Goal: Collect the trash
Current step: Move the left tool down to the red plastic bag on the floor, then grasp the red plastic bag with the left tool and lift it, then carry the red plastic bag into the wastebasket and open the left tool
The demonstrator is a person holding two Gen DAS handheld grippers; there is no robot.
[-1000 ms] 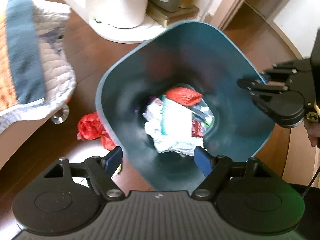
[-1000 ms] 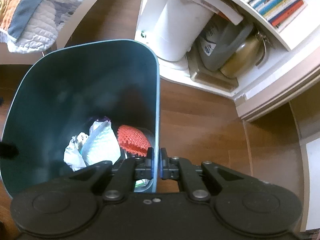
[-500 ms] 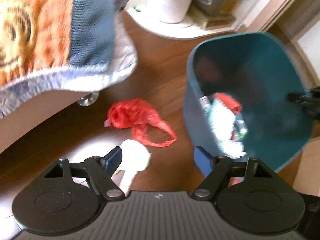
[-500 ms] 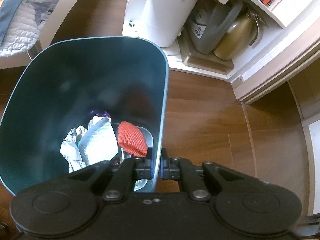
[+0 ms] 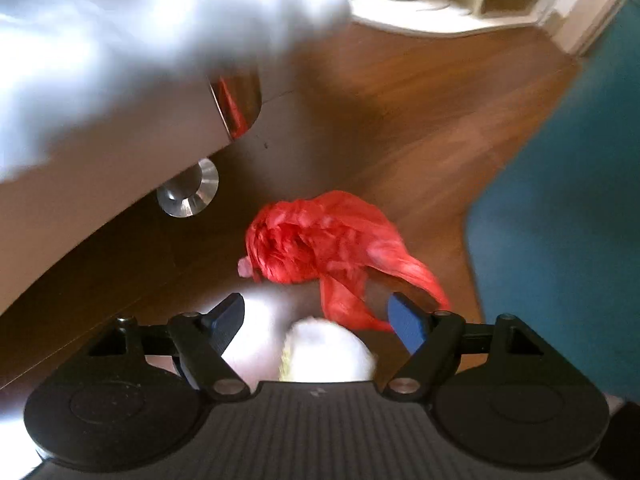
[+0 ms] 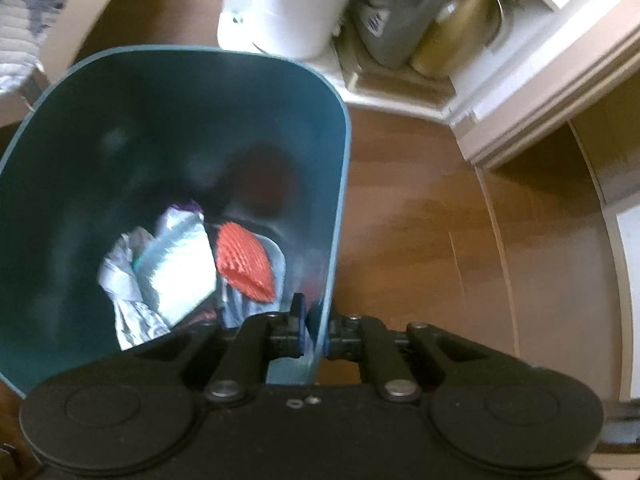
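Observation:
On the wooden floor lies a crumpled red plastic bag (image 5: pixel 316 248), with a white wad (image 5: pixel 332 344) just in front of it. My left gripper (image 5: pixel 316 304) hangs open low over both, the wad between its blue-padded fingers and nothing gripped. The teal trash bin (image 5: pixel 560 220) stands to the right of the bag. In the right wrist view the bin (image 6: pixel 120 140) holds white paper (image 6: pixel 172 264) and a red foam net (image 6: pixel 244 264). My right gripper (image 6: pixel 314 332) straddles the bin's near wall; its jaws are opening, and a thin gap shows beside the wall.
A metal furniture foot (image 5: pixel 188 192) stands left of the bag under a pale frame with a blurred quilt (image 5: pixel 120 20). Behind the bin are a white cylindrical appliance (image 6: pixel 288 8), a grey jug (image 6: pixel 400 20) and a brass kettle (image 6: pixel 456 32) on a low shelf.
My left gripper has left the bin's mouth and dropped towards the floor, so the red bag and white wad now lie close below it. The right jaws have parted slightly at the bin's wall.

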